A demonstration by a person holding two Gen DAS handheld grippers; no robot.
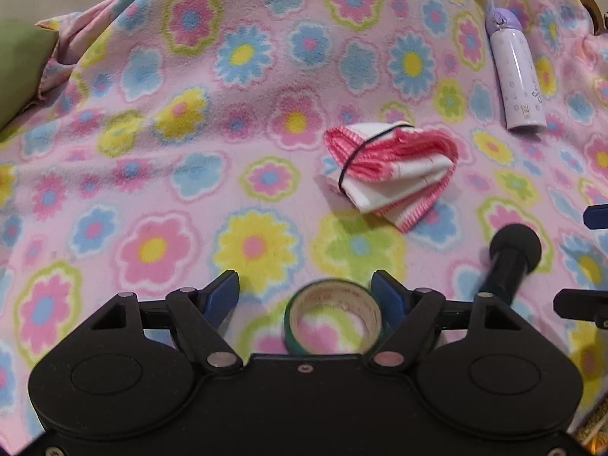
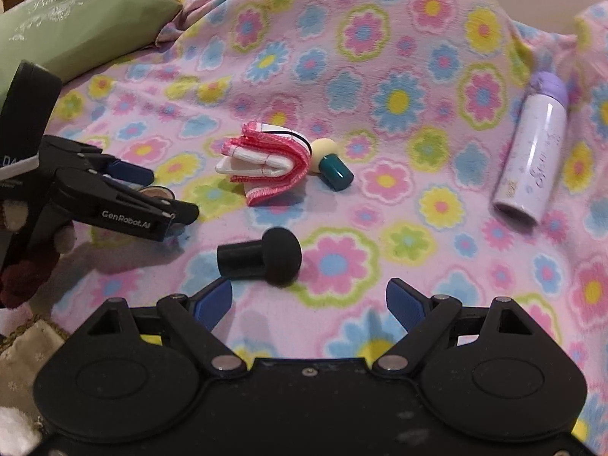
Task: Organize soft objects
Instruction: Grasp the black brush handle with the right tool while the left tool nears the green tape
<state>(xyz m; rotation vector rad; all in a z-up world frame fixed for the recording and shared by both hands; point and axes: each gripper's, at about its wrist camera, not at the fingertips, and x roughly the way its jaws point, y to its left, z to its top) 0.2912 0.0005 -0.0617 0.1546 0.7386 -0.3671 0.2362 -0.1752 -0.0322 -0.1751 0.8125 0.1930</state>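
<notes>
Two grippers hover low over a flowered fleece blanket (image 1: pixel 152 121). The left gripper (image 1: pixel 306 298) stands with jaws apart around a tape roll (image 1: pixel 334 321); its right pad seems to touch the roll, though blur hides it. The right gripper (image 2: pixel 308 304) gapes empty, just short of a black mushroom-shaped brush (image 2: pixel 262 256). A banded pink-and-white folded cloth (image 1: pixel 391 171) lies beyond, near a teal-capped puff (image 2: pixel 328 161) and a lavender bottle (image 1: pixel 516 72).

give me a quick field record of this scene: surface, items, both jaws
surface: flowered fleece blanket
cloth bundle: folded, pink-edged, banded, mid-blanket
tape roll: between left gripper jaws, right pad touching or nearly
black mushroom-shaped piece: ahead of right gripper
bottle: lying on its side, right
right jaws: open, empty
</notes>
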